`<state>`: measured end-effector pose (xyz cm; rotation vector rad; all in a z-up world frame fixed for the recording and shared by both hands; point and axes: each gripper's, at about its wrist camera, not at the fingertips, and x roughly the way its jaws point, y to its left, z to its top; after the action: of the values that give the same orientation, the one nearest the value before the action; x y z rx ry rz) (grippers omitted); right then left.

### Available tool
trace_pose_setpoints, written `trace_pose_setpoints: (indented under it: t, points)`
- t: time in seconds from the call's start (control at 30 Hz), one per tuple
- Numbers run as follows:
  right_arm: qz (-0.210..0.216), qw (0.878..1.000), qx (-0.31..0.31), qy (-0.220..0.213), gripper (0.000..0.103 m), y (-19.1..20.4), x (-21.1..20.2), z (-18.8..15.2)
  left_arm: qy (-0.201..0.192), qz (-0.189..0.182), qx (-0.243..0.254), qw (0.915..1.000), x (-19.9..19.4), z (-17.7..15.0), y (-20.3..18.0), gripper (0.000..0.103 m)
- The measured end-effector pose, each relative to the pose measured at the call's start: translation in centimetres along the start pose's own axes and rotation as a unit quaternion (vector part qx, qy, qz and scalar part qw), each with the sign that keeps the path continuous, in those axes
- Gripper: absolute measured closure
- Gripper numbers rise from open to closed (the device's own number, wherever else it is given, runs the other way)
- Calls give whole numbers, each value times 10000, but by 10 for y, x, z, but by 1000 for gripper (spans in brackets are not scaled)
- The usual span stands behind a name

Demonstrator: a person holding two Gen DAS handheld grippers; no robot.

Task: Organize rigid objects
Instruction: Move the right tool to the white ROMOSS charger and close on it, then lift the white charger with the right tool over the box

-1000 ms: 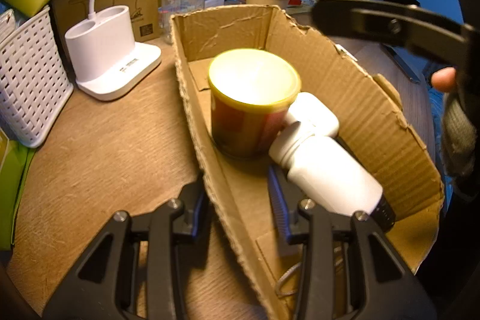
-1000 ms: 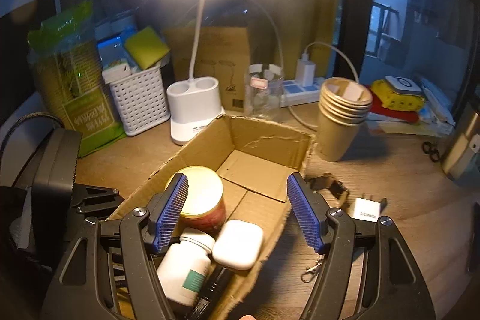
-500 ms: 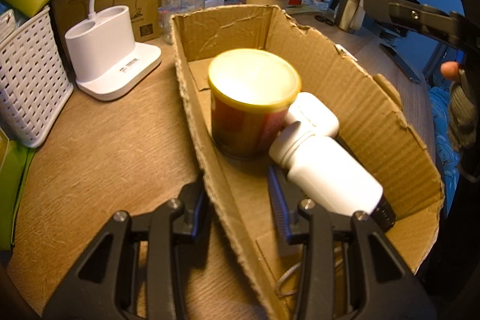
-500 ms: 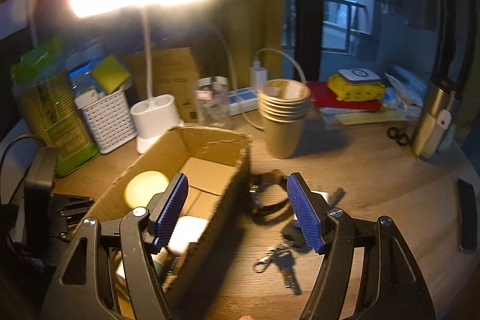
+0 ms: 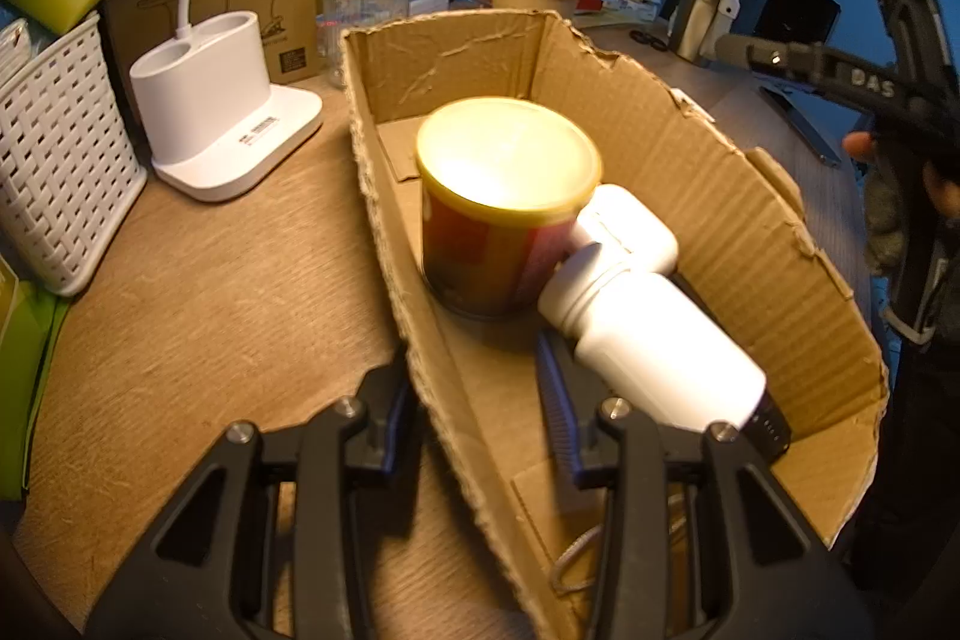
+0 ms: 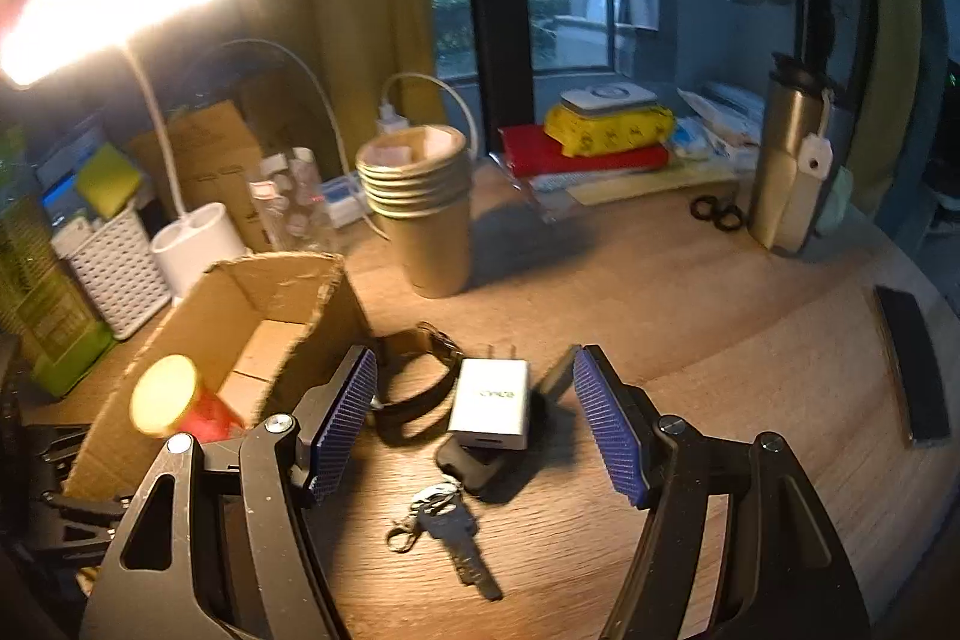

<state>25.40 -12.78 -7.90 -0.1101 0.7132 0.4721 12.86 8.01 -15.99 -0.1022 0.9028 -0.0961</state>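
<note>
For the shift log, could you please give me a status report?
Left hand-held gripper clamps cardboard box wall. Right hand-held gripper open above white charger. Watch, keys alongside.

Inventory, referenced to the cardboard box:

- Inside the box: one yellow-lidded can, one white bottle, one white case, one dark object partly hidden under the bottle.
- Just right of the box: one white charger, one strap, one bunch of keys.
- Behind the box: one stack of paper cups, five rims countable; one white basket; one lamp base.
</note>
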Motion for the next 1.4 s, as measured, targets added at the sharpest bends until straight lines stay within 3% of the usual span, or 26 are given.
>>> trace_pose_setpoints:
  t: [0.57,0.9,1.07,1.4]
  points:
    - [-346,9986,-128,390,33,1,36,-15,0,-1,0,10000,0,0,0,63]
    - [-408,9975,-190,540,48,3,49,-21,0,-2,-1,10000,0,0,0,63]
    - [-371,9975,-217,564,64,4,51,-23,0,-3,-1,10000,0,0,0,63]
    - [-340,9983,-250,400,66,6,42,-20,0,-3,-1,10000,0,0,1,63]
